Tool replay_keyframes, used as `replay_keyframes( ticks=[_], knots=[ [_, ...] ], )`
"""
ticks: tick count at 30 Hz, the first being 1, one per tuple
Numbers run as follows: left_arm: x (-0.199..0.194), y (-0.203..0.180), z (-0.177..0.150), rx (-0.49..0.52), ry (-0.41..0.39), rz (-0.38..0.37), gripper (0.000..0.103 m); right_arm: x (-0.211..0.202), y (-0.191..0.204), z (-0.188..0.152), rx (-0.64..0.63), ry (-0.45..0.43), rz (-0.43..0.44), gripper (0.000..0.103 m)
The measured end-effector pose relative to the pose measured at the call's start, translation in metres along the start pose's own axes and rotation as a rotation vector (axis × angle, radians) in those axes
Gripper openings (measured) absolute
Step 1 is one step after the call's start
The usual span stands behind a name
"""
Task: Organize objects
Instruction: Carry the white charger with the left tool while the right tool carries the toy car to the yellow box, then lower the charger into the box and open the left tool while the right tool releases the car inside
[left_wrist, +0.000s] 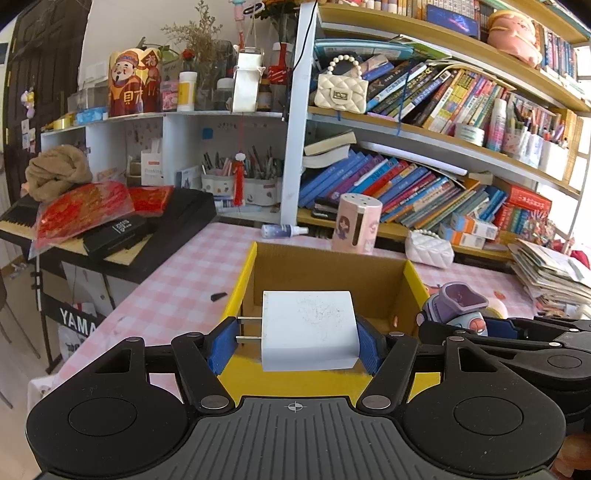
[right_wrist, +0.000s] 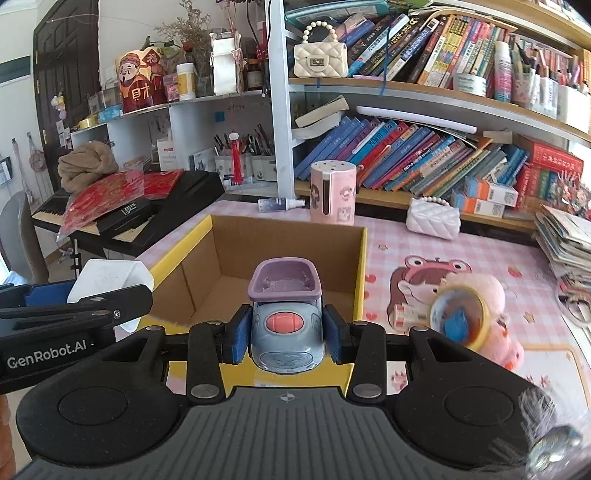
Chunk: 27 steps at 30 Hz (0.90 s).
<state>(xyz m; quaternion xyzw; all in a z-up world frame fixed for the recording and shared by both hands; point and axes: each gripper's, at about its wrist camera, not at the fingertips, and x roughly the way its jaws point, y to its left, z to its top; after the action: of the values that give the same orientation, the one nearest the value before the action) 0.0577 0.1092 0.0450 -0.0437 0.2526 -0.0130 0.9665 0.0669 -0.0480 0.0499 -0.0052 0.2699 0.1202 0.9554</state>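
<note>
Left wrist: charger (left_wrist: 308, 328) gripped, box (left_wrist: 325, 266) behind

Bright, even daylight throughout, strongest from the right, where the far right edge of the bookshelf (left_wrist: 436, 129) washes out to near white. Soft shadows only, darkest inside the cardboard box (right_wrist: 280, 251). Mild sheen on the black gripper housings. Heavy fisheye bending: shelf boards bowed into arcs, corners blacked out by vignette. Sharp through the centre of both views. Smeared and blurred near the right edge of the table (right_wrist: 424, 240): tape roll (right_wrist: 460, 315) and pink plush (right_wrist: 498, 332) indistinct.
</note>
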Motion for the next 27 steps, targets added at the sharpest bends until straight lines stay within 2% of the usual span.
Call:
replay_keyframes(
  ticks=[11, 19, 27],
  knots=[
    [0.056, -0.006, 0.016, 0.013, 0.053, 0.047, 0.066, 0.069, -0.013, 0.024, -0.067, 0.038, 0.037, 0.038],
    [0.084, -0.005, 0.015, 0.017, 0.113, 0.081, 0.066, 0.11, -0.01, 0.019, -0.154, 0.119, 0.082, 0.038],
    [0.105, -0.007, 0.008, 0.024, 0.176, 0.08, 0.066, 0.134, -0.011, 0.012, -0.231, 0.212, 0.125, 0.038]
  ],
)
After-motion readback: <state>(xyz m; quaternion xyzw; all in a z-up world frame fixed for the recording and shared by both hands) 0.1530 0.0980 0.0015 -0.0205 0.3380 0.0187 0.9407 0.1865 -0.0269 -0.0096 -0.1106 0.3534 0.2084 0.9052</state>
